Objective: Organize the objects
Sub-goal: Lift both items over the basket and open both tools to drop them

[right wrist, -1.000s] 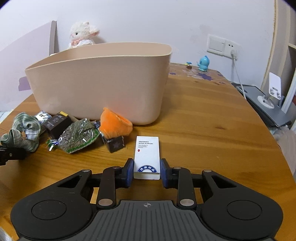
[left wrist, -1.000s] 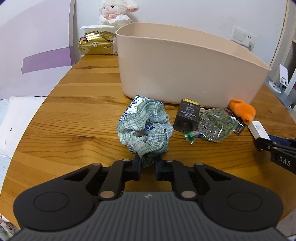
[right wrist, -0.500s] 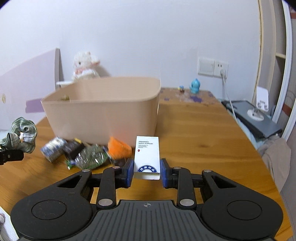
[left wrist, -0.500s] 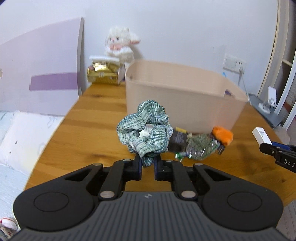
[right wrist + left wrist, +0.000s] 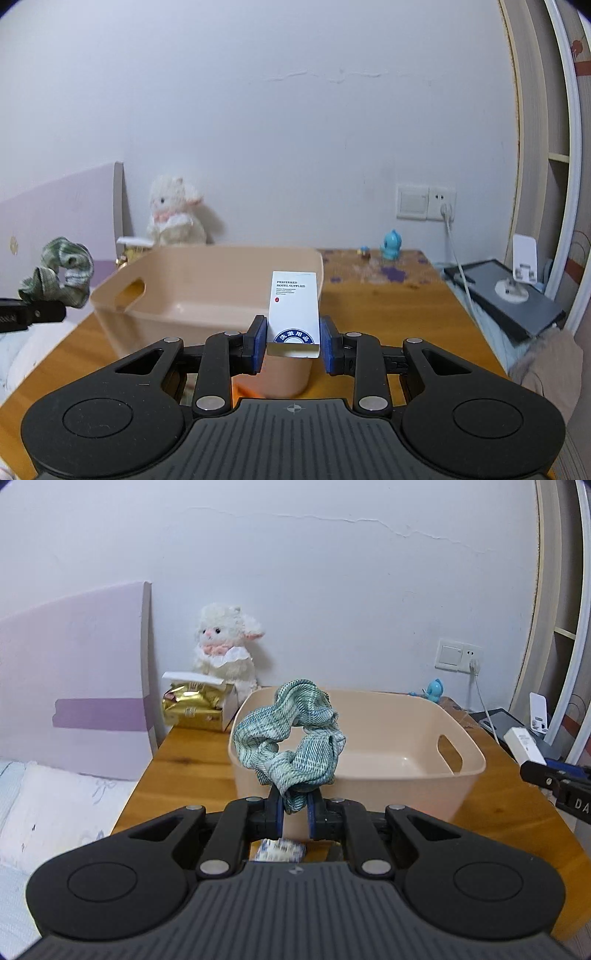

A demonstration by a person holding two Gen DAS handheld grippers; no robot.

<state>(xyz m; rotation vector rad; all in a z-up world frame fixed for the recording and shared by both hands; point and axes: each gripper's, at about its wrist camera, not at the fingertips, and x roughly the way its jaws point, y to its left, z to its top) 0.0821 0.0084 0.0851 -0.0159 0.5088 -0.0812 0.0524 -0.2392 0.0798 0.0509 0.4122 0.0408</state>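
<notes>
My left gripper [image 5: 295, 814] is shut on a green plaid scrunchie [image 5: 291, 738], held in the air in front of the near wall of the beige plastic bin [image 5: 399, 794]. My right gripper [image 5: 293, 341] is shut on a small white hotel-supplies box [image 5: 294, 310], raised before the bin's [image 5: 147, 317] right corner. The bin's inside looks bare where it shows. In the right wrist view the scrunchie [image 5: 61, 273] hangs at the far left. In the left wrist view the white box [image 5: 524, 744] shows at the right edge. A blue-and-white packet [image 5: 280, 851] lies on the table under my left gripper.
A white plush lamb [image 5: 227, 650] and a gold packet in a box [image 5: 194, 705] stand behind the bin at the wall. A blue figurine [image 5: 391, 249] sits at the table's [image 5: 388, 306] back. A dark tablet with a white stand [image 5: 506, 295] lies right. A bed [image 5: 55, 805] lies left.
Both grippers have risen from table level to above the bin's rim, carrying the scrunchie and the white box. The items on the table have dropped out of sight below.
</notes>
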